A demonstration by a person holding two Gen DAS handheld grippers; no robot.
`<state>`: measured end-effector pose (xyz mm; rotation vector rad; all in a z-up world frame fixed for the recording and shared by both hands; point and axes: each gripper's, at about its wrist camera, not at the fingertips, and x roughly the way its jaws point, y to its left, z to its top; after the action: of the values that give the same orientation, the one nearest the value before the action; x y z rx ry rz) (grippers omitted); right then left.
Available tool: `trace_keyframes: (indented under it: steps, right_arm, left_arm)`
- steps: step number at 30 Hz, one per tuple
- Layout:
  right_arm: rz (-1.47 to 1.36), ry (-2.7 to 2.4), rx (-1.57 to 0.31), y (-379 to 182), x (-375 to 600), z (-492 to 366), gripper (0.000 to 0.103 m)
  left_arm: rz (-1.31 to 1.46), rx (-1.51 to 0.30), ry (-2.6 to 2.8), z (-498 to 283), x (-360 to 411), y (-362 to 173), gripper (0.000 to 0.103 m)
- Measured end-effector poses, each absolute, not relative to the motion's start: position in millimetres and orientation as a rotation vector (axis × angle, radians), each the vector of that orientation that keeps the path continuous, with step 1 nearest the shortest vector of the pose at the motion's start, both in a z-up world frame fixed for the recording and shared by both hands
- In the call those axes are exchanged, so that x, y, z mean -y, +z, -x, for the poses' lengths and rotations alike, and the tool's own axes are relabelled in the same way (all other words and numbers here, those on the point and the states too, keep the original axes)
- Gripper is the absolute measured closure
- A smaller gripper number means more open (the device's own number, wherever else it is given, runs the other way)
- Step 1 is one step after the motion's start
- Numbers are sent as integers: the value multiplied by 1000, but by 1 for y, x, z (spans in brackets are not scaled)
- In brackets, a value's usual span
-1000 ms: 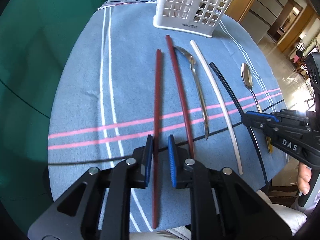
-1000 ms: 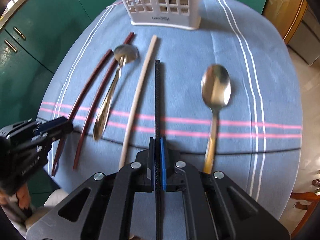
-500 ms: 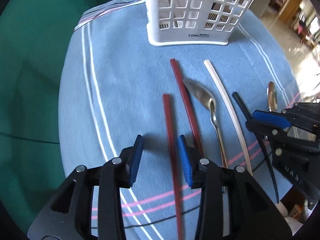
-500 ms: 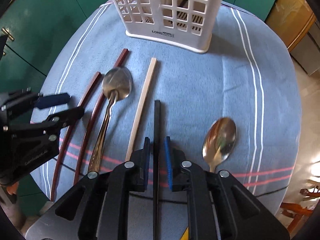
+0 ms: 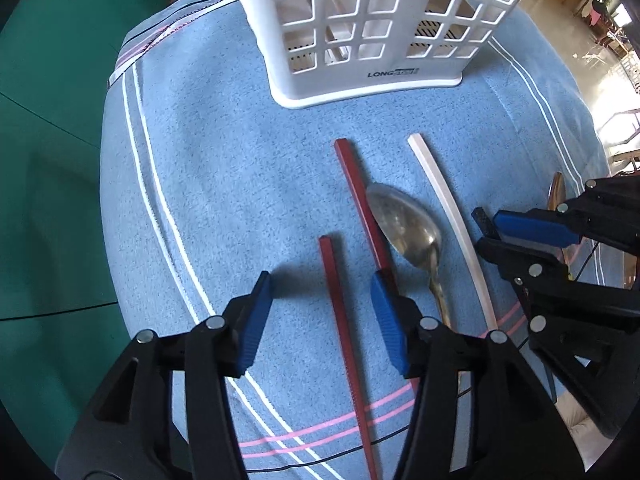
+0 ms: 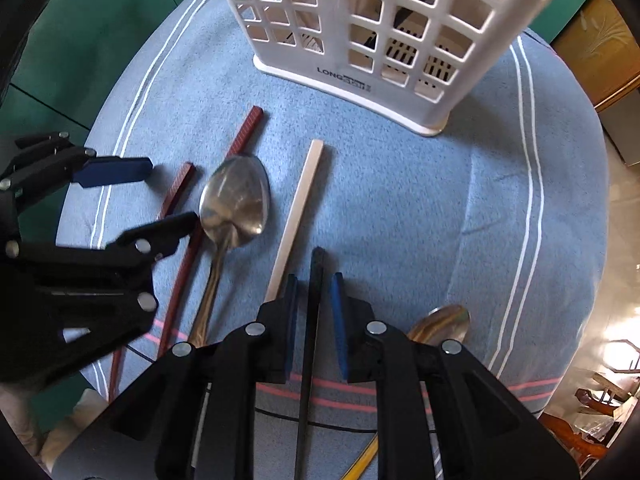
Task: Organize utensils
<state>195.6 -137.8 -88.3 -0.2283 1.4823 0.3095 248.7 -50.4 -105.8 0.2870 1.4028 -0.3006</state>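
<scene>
Thin dark red plastic chopstick (image 5: 344, 332) lies between the spread left gripper (image 5: 320, 316); the right gripper (image 6: 314, 320) is spread around a black chopstick (image 6: 310, 344).

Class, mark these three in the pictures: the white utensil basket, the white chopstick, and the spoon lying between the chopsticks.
white utensil basket (image 5: 372, 80): left wrist view, front base wall.
white chopstick (image 6: 294, 208): right wrist view, mid-shaft.
spoon (image 6: 234, 200): right wrist view, centre of bowl.
</scene>
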Motion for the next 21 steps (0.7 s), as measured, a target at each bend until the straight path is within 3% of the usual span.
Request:
trace_keyframes:
  steps: [2, 4, 5, 6, 12, 21]
  right_arm:
    - [250, 309, -1466, -86, 136, -193, 86]
    - [250, 322, -1457, -86, 131, -192, 95]
    - [246, 319, -1454, -86, 131, -191, 95]
    - [239, 319, -1451, -86, 130, -192, 96]
    - [150, 331, -1396, -65, 153, -178, 96]
    - [65, 355, -1145, 37, 199, -136, 96]
  left_arm:
    - [-278, -1394, -311, -246, 52, -104, 59]
    - [-273, -1381, -310, -245, 52, -103, 76]
    - [-268, -1380, -308, -245, 52, -103, 92]
    - [-258, -1380, -310, -246, 53, -102, 94]
    - [-199, -1322, -315, -228, 52, -83, 97]
    - [-150, -992, -315, -184, 37, 20, 97]
